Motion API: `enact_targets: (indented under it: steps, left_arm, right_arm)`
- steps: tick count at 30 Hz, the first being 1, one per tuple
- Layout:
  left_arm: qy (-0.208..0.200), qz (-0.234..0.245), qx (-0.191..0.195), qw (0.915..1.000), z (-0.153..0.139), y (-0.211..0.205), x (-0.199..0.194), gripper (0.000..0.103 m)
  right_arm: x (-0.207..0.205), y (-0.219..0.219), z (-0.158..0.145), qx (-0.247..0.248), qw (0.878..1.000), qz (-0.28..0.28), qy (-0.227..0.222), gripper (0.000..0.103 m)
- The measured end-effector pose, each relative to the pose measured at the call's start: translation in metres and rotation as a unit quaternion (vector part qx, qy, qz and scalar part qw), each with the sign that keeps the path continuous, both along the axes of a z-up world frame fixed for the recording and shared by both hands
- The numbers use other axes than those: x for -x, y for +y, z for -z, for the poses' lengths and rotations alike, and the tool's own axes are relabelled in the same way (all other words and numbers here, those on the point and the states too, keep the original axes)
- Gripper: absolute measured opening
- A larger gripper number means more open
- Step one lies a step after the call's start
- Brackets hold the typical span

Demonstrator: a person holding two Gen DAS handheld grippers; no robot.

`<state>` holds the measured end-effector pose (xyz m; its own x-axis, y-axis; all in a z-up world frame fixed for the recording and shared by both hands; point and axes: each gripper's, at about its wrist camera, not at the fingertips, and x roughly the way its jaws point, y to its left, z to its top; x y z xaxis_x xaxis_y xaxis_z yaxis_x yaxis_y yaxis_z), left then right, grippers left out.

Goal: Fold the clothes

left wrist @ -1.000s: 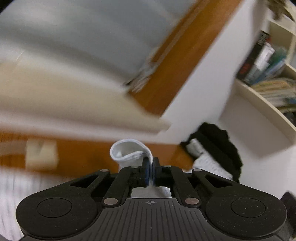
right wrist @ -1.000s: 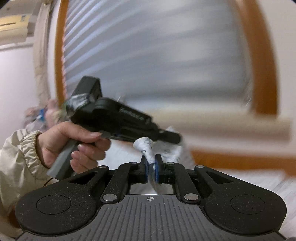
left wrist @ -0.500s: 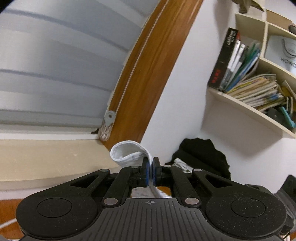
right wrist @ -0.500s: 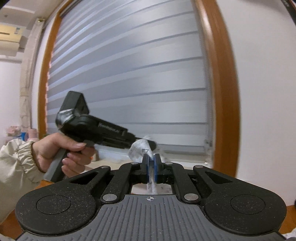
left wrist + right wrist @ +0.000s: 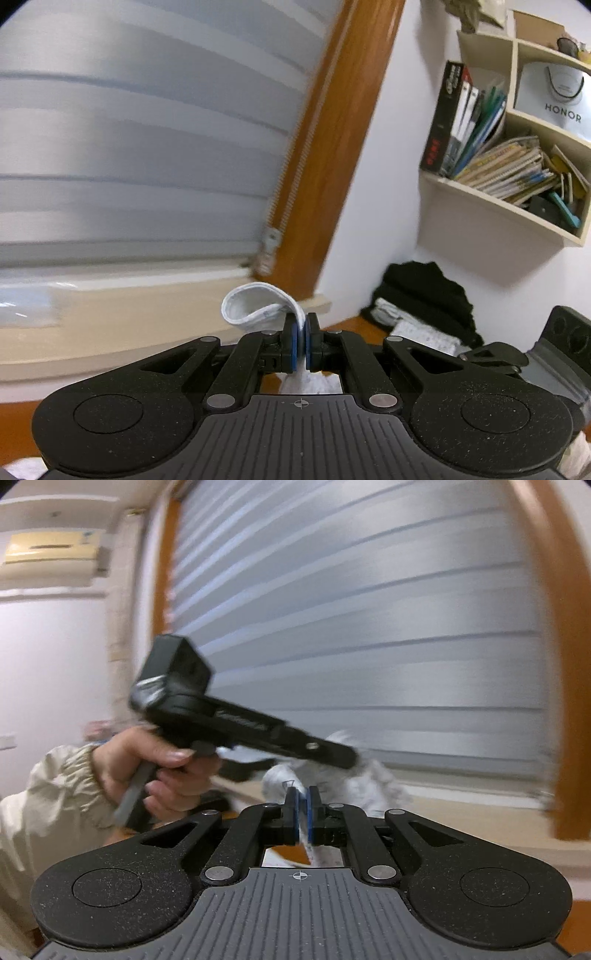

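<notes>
Clenched between the blue pads of the left tongs [image 5: 301, 341], a hem of the white garment [image 5: 255, 306] is looped above them. Another fold of it is pinched by the right tongs [image 5: 304, 818], raised before the window blind [image 5: 369, 627].

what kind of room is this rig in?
Likely a lived-in home room, maybe a bedroom or study: a wall shelf crammed with books, striped window blinds in a wooden frame, and piled clothes in the corner.
</notes>
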<state>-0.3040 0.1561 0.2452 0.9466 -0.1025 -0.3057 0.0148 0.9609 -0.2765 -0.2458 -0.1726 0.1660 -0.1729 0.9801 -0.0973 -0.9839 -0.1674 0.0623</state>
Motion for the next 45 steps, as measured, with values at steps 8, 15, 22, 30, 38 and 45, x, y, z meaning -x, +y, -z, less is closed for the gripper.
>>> enact_targets:
  steps: [8,15,22,30,38,45]
  left_arm:
    - [0.006,-0.068,-0.007,0.9976,-0.001,0.077,0.095,0.004]
    - [0.102,-0.123,0.042,0.9862,0.112,0.146,0.111,0.004]
    - [0.17,-0.191,0.053,0.9653,0.178,0.18,0.123,0.02]
    - [0.129,-0.198,0.001,0.9718,0.148,0.133,0.11,0.032]
    - [0.134,-0.075,-0.019,0.988,0.157,0.045,-0.012,0.044]
    - [0.148,-0.003,-0.019,0.9888,0.186,-0.01,-0.123,0.052]
  right_arm:
    - [0.095,0.078,-0.021,0.002,0.993,-0.119,-0.025,0.006]
    - [0.146,0.156,0.048,0.103,0.983,-0.143,-0.046,0.006]
    - [0.169,0.182,0.107,0.194,0.968,-0.149,-0.059,0.025]
    - [0.031,0.112,0.083,0.169,0.984,-0.017,-0.05,0.042]
    - [-0.103,-0.009,0.124,0.225,0.961,0.159,0.004,0.042]
    - [-0.081,-0.094,0.146,0.226,0.959,0.174,0.004,0.044]
